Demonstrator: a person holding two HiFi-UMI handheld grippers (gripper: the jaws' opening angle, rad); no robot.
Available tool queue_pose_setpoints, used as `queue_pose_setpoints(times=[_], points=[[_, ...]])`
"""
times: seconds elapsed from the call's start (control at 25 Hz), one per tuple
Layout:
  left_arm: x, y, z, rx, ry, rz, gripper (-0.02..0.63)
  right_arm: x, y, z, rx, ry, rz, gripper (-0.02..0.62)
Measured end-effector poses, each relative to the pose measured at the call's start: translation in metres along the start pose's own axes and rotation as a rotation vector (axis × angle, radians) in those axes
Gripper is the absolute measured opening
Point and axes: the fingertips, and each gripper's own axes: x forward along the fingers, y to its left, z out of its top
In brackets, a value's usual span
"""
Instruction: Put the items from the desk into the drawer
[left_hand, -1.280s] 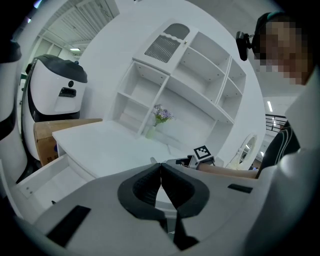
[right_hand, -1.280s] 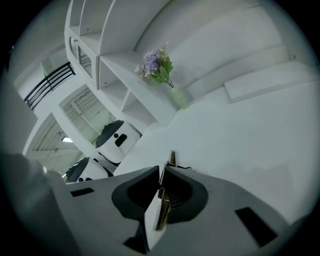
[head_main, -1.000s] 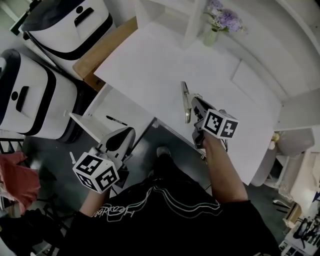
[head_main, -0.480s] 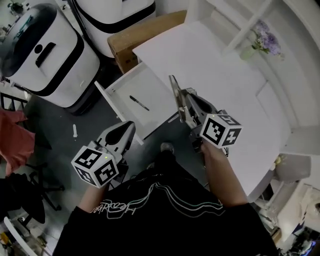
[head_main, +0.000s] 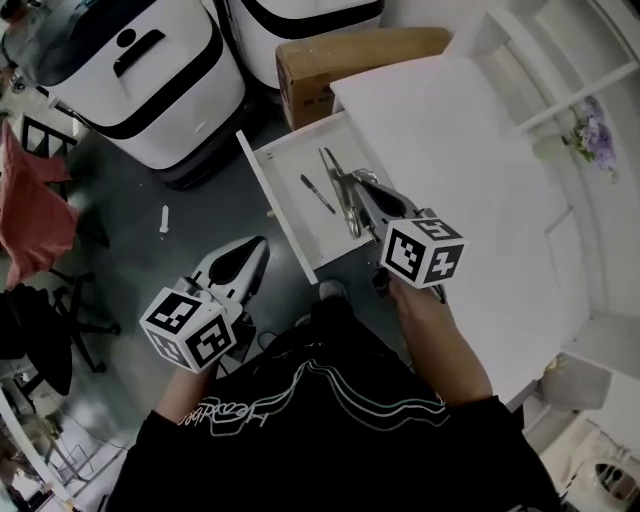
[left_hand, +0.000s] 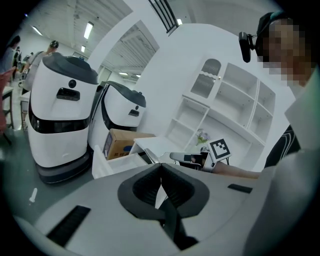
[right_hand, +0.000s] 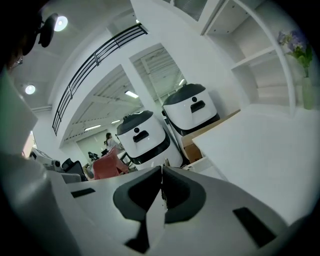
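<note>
holding your right gripper (head_main: 362, 190) above the open drawer (head_main: 297, 222), you are keeping its jaws pressed together on a slim metal item (head_main: 338, 180). the head view is showing that item's long end reaching out over the drawer floor, near a black pen (head_main: 317, 193) lying inside. the white desk (head_main: 450, 130) is sitting just beyond the drawer.

the right gripper view is giving only a thin bright edge of the item (right_hand: 163, 196) between the pads of the right gripper (right_hand: 162, 172), so its kind is hard to tell. whether its tip is touching the drawer floor cannot be told.

your left gripper (head_main: 252, 250) is hanging low over the dark floor, well apart from the drawer. the left gripper view is showing that gripper (left_hand: 160, 167) with jaws together and nothing between them. it is also catching the drawer's side (left_hand: 117, 162) and a cardboard box (left_hand: 120, 142), but not the pen.
</note>
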Motion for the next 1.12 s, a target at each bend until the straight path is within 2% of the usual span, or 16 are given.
queue_pose_setpoints(times=[0.28, 0.48, 0.76, 1.0, 1.12], points=[[-0.002, 0.039, -0.001, -0.063, 0.019, 0.099, 0.02, 0.076, -0.026, -0.034, -0.069, 0.141, -0.032, 0.046], [0.005, 0.065, -0.009, -0.105, 0.041, 0.151, 0.02, 0.128, -0.065, -0.063, -0.072, 0.18, -0.068, 0.046], [0.009, 0.092, -0.021, -0.155, 0.069, 0.191, 0.02, 0.18, -0.119, -0.112, -0.029, 0.281, -0.122, 0.046], [0.02, 0.104, -0.028, -0.186, 0.078, 0.19, 0.021, 0.2, -0.138, -0.127, 0.071, 0.293, -0.113, 0.048], [0.025, 0.103, -0.024, -0.188, 0.078, 0.19, 0.02, 0.204, -0.144, -0.13, 0.038, 0.307, -0.129, 0.048]])
